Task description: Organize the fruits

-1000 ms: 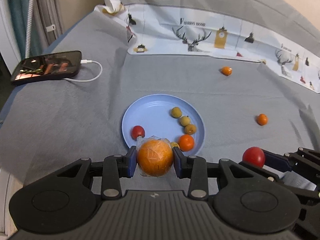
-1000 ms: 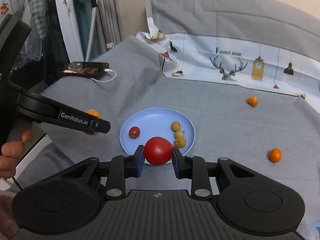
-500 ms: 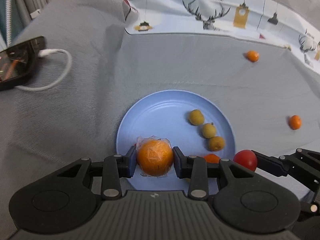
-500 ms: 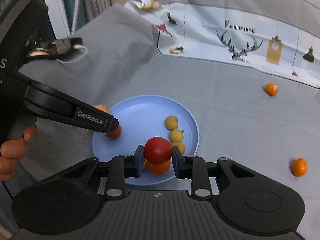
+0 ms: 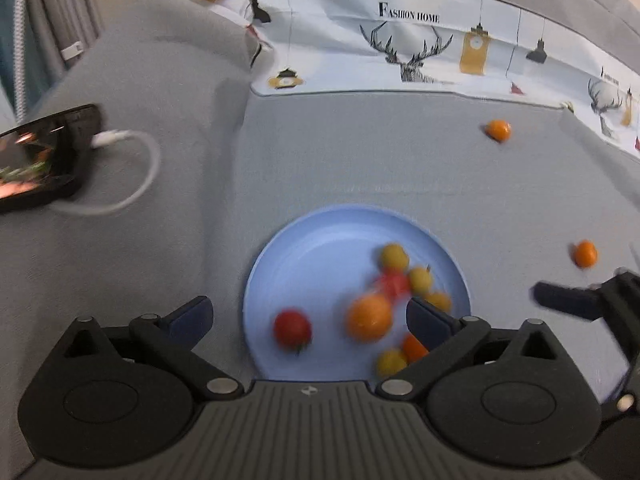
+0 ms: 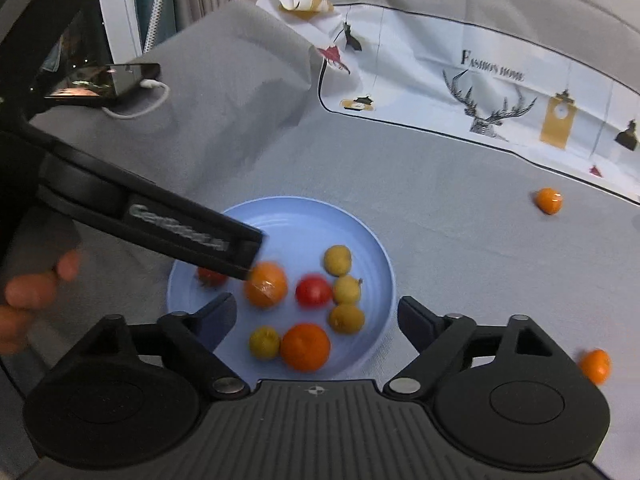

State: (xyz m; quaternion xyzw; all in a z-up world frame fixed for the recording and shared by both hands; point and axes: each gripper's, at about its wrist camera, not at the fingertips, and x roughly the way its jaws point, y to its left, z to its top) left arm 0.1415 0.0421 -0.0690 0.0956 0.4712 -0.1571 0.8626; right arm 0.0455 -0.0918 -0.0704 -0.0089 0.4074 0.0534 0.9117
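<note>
The blue plate (image 5: 340,216) (image 6: 360,224) holds several fruits. My left gripper (image 5: 306,312) hangs over its near edge, jaws opening, nothing pressed between the pads. The plastic-wrapped orange (image 5: 368,318) (image 6: 266,284) lies loose and blurred on the plate. My right gripper (image 6: 316,308) is also opening above the plate. The big red tomato (image 6: 313,291) (image 5: 394,282) sits free among the yellow fruits (image 6: 347,289). A small red tomato (image 5: 292,328) lies at the plate's left, and an orange mandarin (image 6: 305,347) rests near the front rim.
Two loose mandarins (image 6: 549,200) (image 6: 596,366) lie on the grey cloth to the right of the plate. A phone (image 5: 36,160) with a white cable lies at the far left. A printed white cloth (image 5: 400,40) runs along the back. A hand (image 6: 32,292) holds the left gripper.
Both grippers came down over the plate and opened. The wrapped orange left the left jaws and the red tomato left the right jaws; both now lie on the plate.
</note>
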